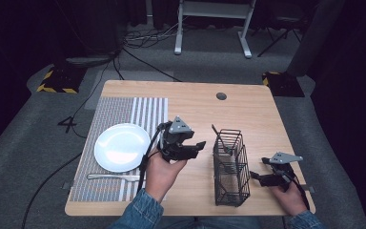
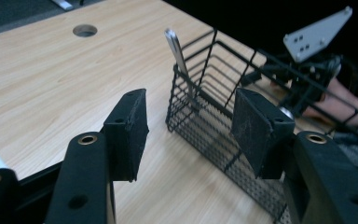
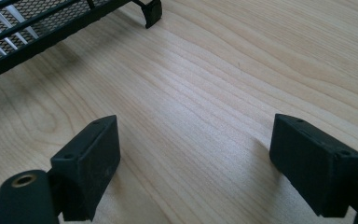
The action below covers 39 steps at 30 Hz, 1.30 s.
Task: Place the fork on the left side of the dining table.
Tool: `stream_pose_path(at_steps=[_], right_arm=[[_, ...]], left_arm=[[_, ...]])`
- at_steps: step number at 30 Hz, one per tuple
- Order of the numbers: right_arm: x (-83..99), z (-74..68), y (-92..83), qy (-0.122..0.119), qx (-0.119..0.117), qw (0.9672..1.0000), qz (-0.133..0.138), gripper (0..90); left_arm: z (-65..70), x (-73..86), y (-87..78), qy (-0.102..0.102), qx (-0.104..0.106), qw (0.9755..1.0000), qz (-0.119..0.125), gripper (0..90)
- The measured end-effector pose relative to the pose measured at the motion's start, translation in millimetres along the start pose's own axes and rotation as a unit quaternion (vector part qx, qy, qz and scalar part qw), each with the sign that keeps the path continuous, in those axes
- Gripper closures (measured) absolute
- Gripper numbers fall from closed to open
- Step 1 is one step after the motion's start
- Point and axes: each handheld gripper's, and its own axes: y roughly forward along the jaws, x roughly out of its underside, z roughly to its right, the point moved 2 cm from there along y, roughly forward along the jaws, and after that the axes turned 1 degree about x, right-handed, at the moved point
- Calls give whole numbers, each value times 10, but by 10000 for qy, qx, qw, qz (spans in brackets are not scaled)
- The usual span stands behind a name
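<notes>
A black wire cutlery basket (image 1: 229, 167) stands on the wooden table (image 1: 195, 105), right of centre. A metal utensil handle (image 2: 177, 49) leans up out of its far left corner. My left gripper (image 1: 198, 145) is held just left of the basket, open and empty, its jaws aimed at the basket (image 2: 214, 107). My right gripper (image 1: 256, 177) rests low by the basket's right side, open, with bare wood between its jaws (image 3: 191, 140). A white plate (image 1: 122, 147) lies on a striped placemat (image 1: 143, 112), with a fork (image 1: 113, 177) in front of it.
A round cable hole (image 1: 221, 96) sits near the table's far edge. Bare wood lies behind the basket and between the plate and the basket. On the floor beyond the table are cables and a white desk frame (image 1: 214, 28).
</notes>
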Motion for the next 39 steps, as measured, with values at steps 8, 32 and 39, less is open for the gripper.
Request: stream_pose_path(at_steps=[8, 32, 39], right_arm=[[0, -1, 0, 5, -1, 10000, -2, 163], [0, -1, 0, 4, -1, 10000, -3, 163], [0, -1, 0, 3, -1, 10000, -2, 163]], left_arm=[[-13, -72, 144, -14, -112, 9998, 174, 459], [-154, -147, 703, -358, 32, 9991, 227, 520], [-161, -176, 731, -361, 172, 9990, 190, 704]])
